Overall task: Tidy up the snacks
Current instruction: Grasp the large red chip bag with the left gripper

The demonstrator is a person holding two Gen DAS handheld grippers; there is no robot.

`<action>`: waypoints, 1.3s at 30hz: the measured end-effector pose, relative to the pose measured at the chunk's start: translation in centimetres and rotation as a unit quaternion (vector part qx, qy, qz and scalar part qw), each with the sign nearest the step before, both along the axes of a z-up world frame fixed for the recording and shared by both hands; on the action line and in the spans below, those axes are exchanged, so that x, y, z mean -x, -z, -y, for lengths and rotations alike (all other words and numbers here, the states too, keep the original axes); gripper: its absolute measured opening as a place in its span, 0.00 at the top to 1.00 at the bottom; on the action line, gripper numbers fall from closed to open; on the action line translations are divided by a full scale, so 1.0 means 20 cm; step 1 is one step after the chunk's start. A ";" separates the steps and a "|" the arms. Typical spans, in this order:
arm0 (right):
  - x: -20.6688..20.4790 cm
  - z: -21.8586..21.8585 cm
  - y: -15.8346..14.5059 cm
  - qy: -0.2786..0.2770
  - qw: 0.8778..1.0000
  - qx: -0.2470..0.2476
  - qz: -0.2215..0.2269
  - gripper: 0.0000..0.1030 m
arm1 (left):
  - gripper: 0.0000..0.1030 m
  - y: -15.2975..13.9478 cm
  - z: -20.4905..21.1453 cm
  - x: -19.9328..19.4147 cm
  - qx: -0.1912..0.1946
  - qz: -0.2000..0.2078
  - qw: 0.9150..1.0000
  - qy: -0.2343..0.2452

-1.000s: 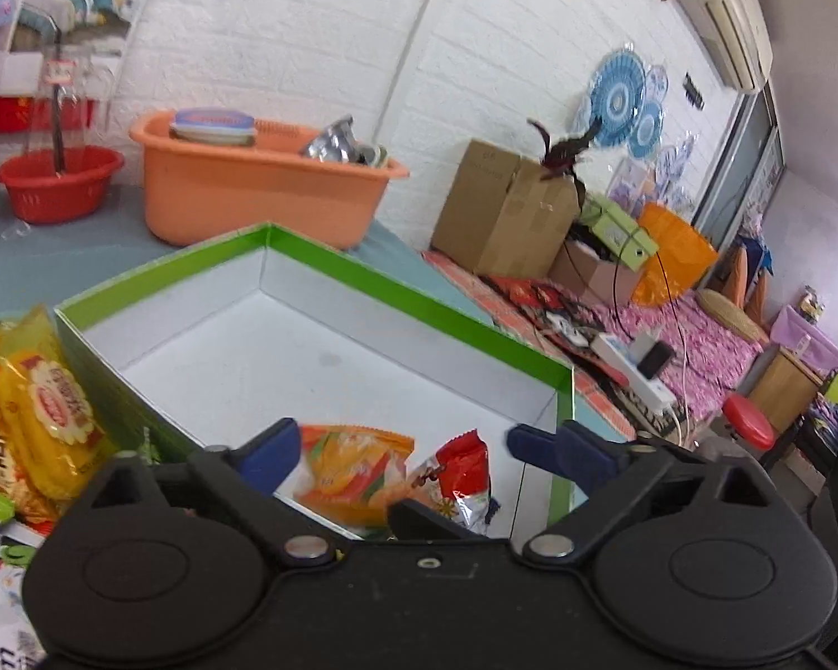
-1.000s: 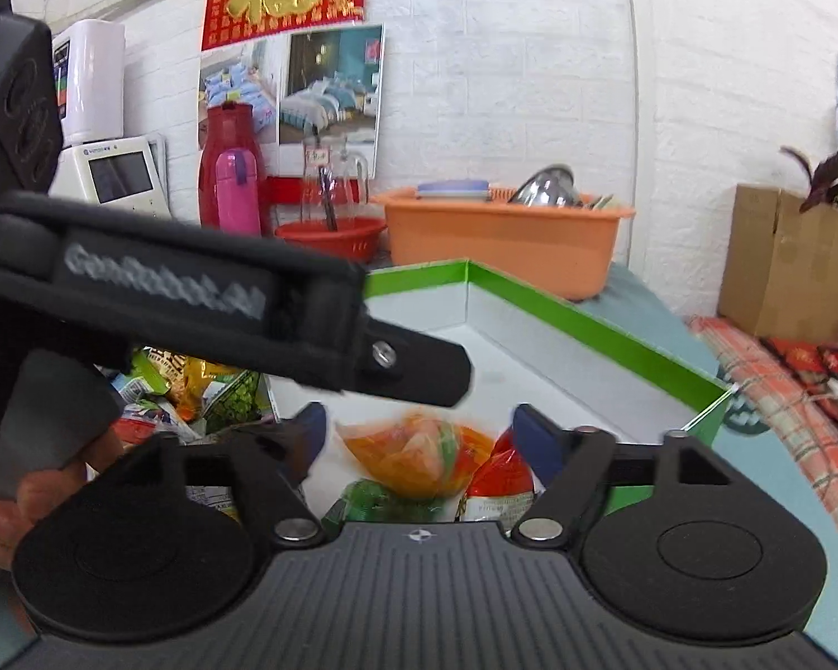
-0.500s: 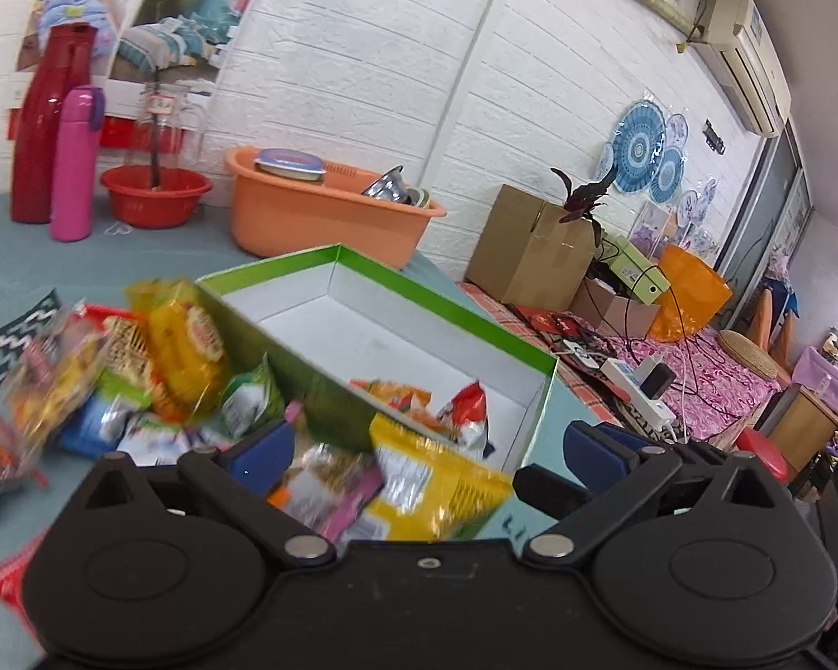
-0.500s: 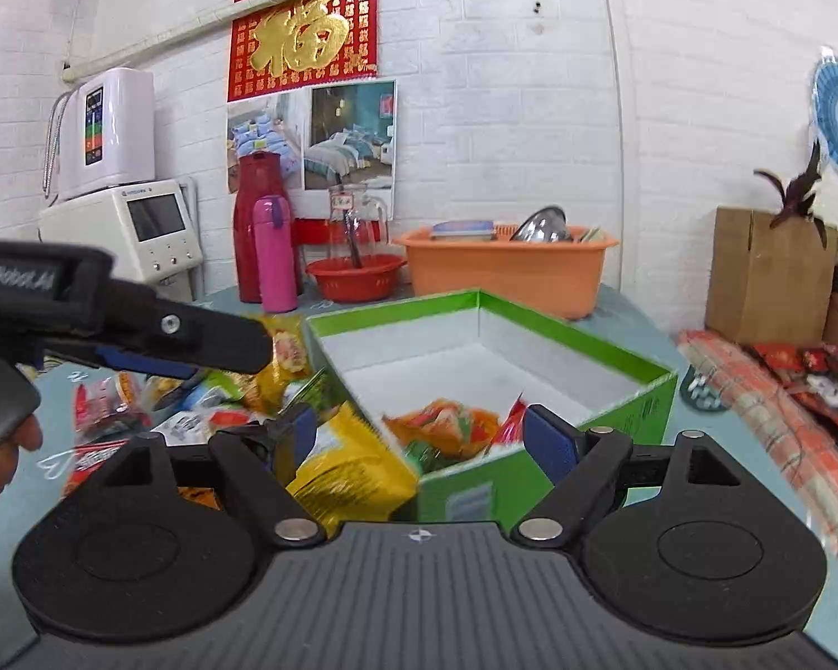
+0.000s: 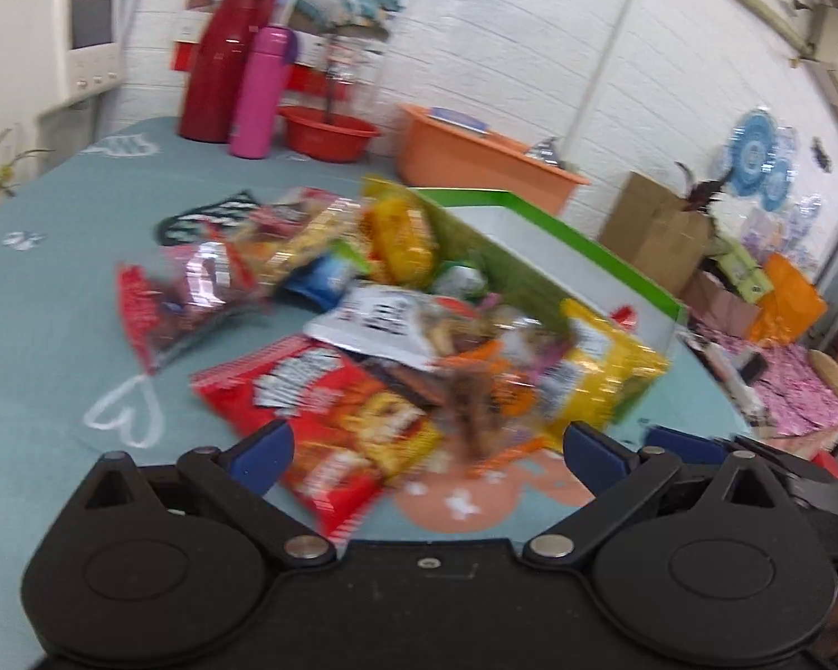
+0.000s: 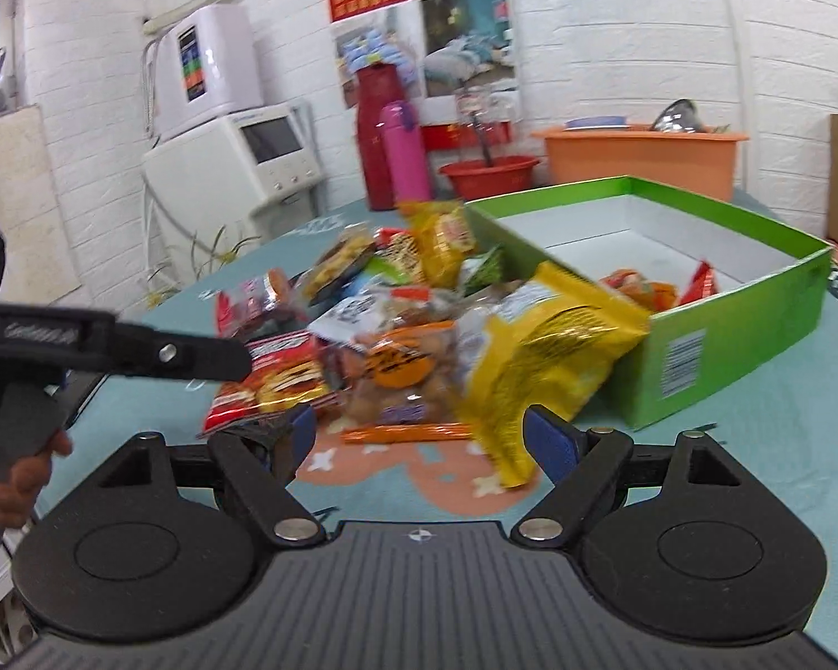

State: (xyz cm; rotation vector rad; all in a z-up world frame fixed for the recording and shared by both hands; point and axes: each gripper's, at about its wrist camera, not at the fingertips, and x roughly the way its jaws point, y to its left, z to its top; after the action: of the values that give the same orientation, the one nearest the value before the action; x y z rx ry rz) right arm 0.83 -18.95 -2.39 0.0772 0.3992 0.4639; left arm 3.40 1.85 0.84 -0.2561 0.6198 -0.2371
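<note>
Several snack packets lie heaped on the teal tablecloth against the left wall of a green box (image 6: 726, 346) with a white inside. A red packet (image 5: 318, 407) and a clear orange-labelled bag (image 6: 396, 374) are nearest to me. A yellow bag (image 6: 547, 346) leans on the box corner. An orange packet (image 6: 637, 285) and a red one lie inside the box. My left gripper (image 5: 427, 446) hangs open just short of the red packet, holding nothing. My right gripper (image 6: 424, 435) is open and empty before the orange-labelled bag. One of the left gripper's fingers (image 6: 195, 357) juts in from the left.
At the back of the table stand a red flask (image 5: 223, 61), a pink bottle (image 5: 262, 95), a red basin (image 5: 329, 131) and an orange tub (image 5: 475, 162). A white appliance (image 6: 234, 162) is at the back left. A cardboard box (image 5: 653, 229) sits beyond the table.
Both grippers have drawn back from over the green box to the near side of the snack pile. The left one has also swung to the left. Both stayed open.
</note>
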 end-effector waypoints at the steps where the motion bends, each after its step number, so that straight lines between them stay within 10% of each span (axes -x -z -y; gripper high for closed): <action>1: 0.01 -0.03 0.00 -0.005 1.000 0.003 -0.001 0.00 | 0.00 0.01 -0.03 -0.02 -0.004 0.003 1.000 -0.007; 12: 0.03 -0.15 0.03 -0.025 0.999 0.015 -0.027 0.00 | 0.00 0.12 -0.22 -0.40 0.023 -0.055 0.998 0.023; 27: -0.01 -0.15 0.07 -0.026 0.997 -0.009 -0.068 0.00 | 0.00 0.16 -0.16 -0.15 0.093 -0.083 0.989 0.080; 35: -0.08 -0.21 0.10 -0.050 0.993 -0.039 -0.095 0.03 | 0.26 0.16 -0.15 -0.14 0.073 -0.080 0.991 0.074; 36: -0.09 -0.23 0.10 -0.054 0.993 -0.041 -0.094 0.13 | 0.49 0.16 -0.14 -0.13 0.065 -0.078 0.992 0.073; 39: -0.08 -0.25 0.10 -0.066 0.993 -0.045 -0.090 0.33 | 0.48 0.16 -0.13 -0.11 0.065 -0.072 0.993 0.066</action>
State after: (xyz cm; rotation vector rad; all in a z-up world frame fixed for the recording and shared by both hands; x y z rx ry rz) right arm 2.41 -14.04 -4.34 0.1823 0.5622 0.6073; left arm 5.53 4.37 -2.38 -0.3605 0.7670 -0.3907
